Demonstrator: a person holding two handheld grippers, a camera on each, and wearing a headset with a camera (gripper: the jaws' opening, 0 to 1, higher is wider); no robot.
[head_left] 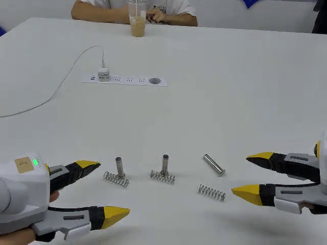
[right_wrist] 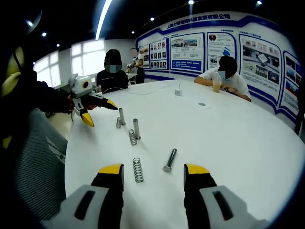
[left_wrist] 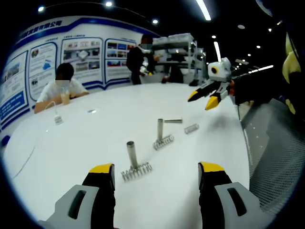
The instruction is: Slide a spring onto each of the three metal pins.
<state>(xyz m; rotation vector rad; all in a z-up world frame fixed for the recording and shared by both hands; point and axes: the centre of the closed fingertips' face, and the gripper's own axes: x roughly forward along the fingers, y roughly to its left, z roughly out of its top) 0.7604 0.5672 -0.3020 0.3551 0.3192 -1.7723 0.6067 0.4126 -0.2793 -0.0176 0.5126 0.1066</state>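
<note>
Two metal pins stand upright on the white table: the left pin and the middle pin. A third pin lies on its side. A loose spring lies flat by each: the left spring, the middle spring and the right spring. My left gripper is open, just left of the left pin. My right gripper is open too, right of the lying pin and its spring. Both hold nothing.
A white power strip with a plugged charger and its cable lies mid-table. At the far edge stands a cup of drink, with a seated person's arms behind it. Other people are in the room behind.
</note>
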